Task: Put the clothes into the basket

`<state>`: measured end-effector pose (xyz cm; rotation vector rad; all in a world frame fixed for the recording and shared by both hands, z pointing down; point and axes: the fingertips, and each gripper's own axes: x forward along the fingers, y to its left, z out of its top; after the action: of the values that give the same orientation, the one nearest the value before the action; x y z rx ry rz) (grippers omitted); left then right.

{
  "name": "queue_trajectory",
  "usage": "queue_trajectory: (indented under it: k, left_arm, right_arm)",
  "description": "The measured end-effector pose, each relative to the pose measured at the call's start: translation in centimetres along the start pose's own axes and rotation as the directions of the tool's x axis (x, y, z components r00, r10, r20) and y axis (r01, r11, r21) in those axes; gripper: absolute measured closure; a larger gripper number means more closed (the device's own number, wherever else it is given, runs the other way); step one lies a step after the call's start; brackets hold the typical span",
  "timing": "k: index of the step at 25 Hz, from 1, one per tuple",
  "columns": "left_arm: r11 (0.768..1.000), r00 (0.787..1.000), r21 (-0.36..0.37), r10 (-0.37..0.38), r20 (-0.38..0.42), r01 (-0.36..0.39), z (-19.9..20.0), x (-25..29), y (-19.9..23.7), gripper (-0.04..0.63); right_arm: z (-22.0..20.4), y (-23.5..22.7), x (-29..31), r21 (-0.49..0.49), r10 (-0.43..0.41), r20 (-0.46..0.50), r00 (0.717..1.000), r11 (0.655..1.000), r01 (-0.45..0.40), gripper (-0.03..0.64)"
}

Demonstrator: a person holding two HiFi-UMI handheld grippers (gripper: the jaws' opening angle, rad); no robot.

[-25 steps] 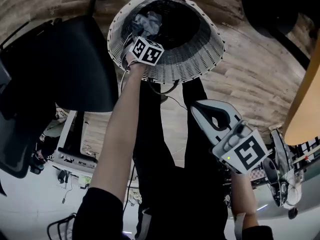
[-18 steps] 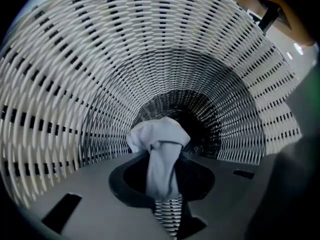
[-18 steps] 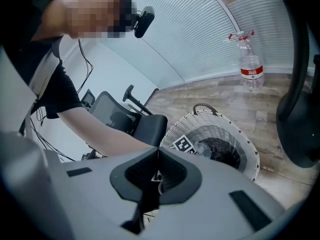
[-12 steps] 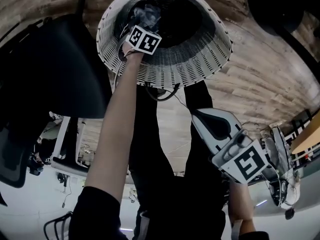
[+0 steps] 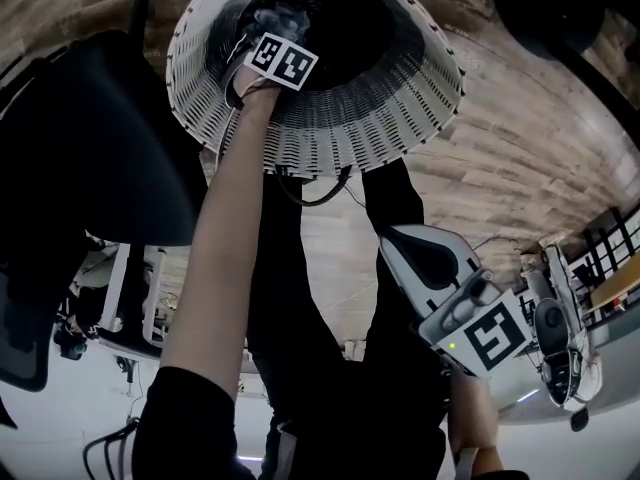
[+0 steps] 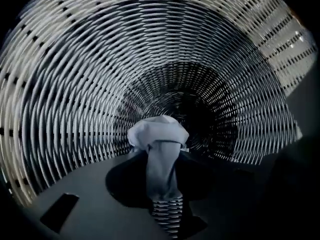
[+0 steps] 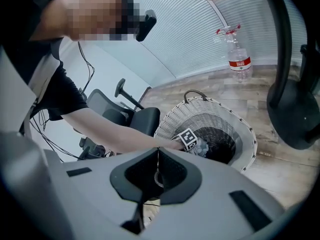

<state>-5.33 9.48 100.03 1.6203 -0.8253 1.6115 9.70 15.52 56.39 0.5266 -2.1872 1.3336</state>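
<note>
A black office chair (image 5: 110, 138) stood just to the left of the basket (image 5: 330, 128), its seat close to the woven white wall. The basket itself sat on a wood-plank floor (image 5: 520, 138), round and wide-mouthed, pale at the rim and dark down at the bottom. A dark loop handle (image 7: 195, 93) rose from its far rim.

A bare forearm (image 5: 220, 248) reached up over the near rim of the basket, on its left side. The left gripper (image 5: 270, 38) at the end of it was inside the basket, pointing straight down at the bottom, with its marker cube just below the rim. Its jaws were opening, yet the pads pressed on a pale grey cloth (image 6: 157, 134) caught between them. The cloth bunched into a crumpled knot past the jaw tips and hung above the dark bottom of the basket, clear of the wall all round.

To the right of the basket and well outside it, nearer the person, the right gripper (image 7: 158, 150) tilted down toward the basket mouth. Its jaws were closed together, tip to tip, with nothing between them. Beyond the basket, on the right, a clear spray bottle (image 7: 235, 54) with a red trigger stood upright on the floor.
</note>
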Motion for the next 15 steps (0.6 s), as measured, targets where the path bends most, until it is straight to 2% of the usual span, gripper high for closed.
queue_trajectory:
  k: [2, 4, 7, 11, 15]
  left_arm:
    - [0.999, 1.000, 0.052, 0.009, -0.017, -0.008, 0.1, 0.2, -0.5, 0.484]
    - [0.998, 0.999, 0.060, 0.002, -0.032, 0.000, 0.0, 0.2, -0.8, 0.473]
    - [1.000, 0.999, 0.022, -0.012, -0.048, 0.013, -0.6, -0.2, -0.8, 0.465]
    - [0.999, 0.999, -0.035, -0.031, -0.029, 0.030, -0.9, -1.6, -0.4, 0.460]
    - [0.998, 0.999, -0.046, -0.038, -0.028, 0.036, -1.6, -3.0, -0.2, 0.460]
  right_arm:
    - [-0.6, 0.1, 0.0, -0.003, -0.004, -0.004, 1.000, 1.000, 0.004, 0.600]
    - [-0.7, 0.5, 0.2, 0.016, -0.008, 0.006, 1.000, 1.000, 0.008, 0.600]
    - [-0.2, 1.1, 0.4, 0.048, -0.012, 0.025, 1.000, 0.999, 0.011, 0.600]
    - [-0.6, 1.7, -0.4, -0.005, 0.021, 0.011, 1.000, 1.000, -0.020, 0.600]
    - [-0.3, 2.2, -0.7, -0.011, 0.024, 0.018, 1.000, 1.000, -0.024, 0.600]
